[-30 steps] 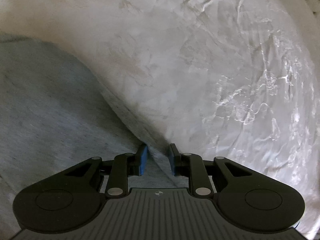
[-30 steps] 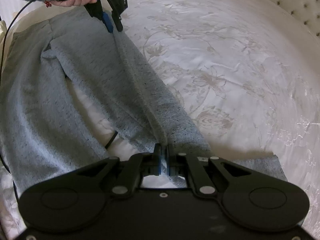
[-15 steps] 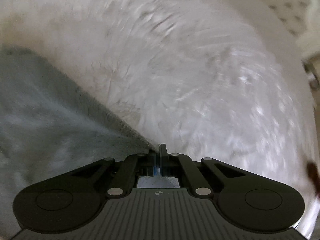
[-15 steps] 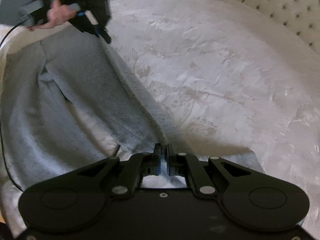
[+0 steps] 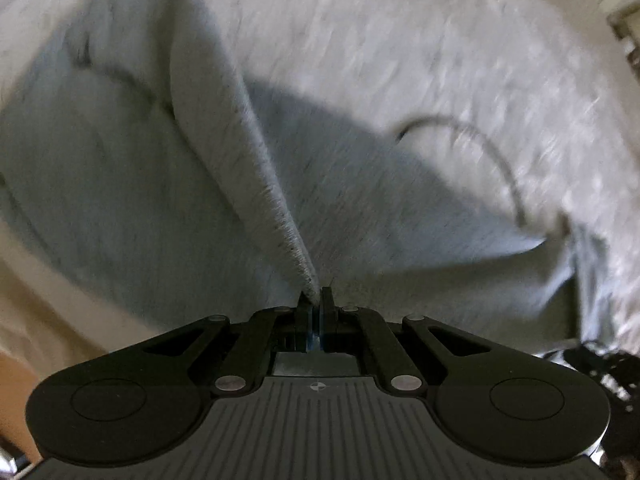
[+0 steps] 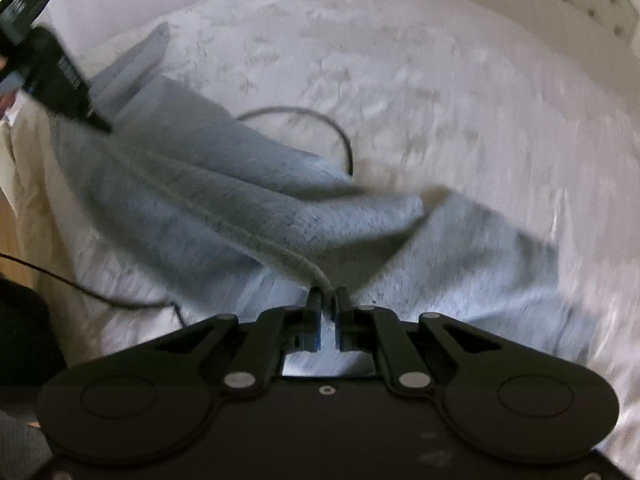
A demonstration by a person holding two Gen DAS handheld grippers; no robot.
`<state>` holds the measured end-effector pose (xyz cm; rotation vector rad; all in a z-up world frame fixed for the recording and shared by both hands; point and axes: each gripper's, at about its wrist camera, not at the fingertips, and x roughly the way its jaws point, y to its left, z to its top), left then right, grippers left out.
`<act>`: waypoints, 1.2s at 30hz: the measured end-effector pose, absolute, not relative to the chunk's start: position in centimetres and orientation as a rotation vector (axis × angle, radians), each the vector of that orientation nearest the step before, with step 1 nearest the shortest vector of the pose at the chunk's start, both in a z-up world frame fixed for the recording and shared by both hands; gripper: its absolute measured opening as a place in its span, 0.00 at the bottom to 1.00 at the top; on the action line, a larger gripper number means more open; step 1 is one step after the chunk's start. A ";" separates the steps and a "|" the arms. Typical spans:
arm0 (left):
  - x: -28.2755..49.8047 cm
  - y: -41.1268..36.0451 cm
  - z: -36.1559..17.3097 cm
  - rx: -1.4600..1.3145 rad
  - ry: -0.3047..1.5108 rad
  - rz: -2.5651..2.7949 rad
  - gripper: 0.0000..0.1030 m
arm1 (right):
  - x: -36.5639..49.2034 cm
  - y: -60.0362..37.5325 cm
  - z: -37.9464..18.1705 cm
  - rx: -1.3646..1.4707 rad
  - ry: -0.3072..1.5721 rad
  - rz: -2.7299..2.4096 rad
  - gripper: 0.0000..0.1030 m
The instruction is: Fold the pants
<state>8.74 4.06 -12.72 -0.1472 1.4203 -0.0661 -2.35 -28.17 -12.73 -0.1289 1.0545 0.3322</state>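
Covering the bed, a white bedspread (image 6: 400, 80) meets a tufted headboard (image 6: 580, 4); both jaws pinch grey pants (image 6: 224, 200).

A white bedspread (image 6: 440, 92) with a faint floral pattern covers the bed before me. A thin dark cable (image 6: 320, 120) loops across it, and a tufted cream headboard (image 6: 580, 0) stands far right.

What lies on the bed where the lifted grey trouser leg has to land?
A thin dark cable loops on the white bedspread right at the far edge of the grey marl sweatpants, partly under the fabric. Nothing else visible blocks the fold. Both claws already pinch the raised edge, so nothing stands between them and the cloth.
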 end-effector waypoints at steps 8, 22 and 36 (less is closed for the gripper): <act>9.2 3.7 -13.8 -0.116 1.402 -0.091 0.02 | -4.4 -28.7 -10.6 0.164 1.131 0.305 0.43; 7.5 4.3 -14.2 -0.091 1.379 -0.127 0.02 | 3.8 -27.5 -12.2 0.078 0.938 -0.177 0.20; 5.7 3.4 -12.2 -0.060 1.273 -0.118 0.02 | 9.2 -31.0 -15.0 0.098 1.011 -0.388 0.06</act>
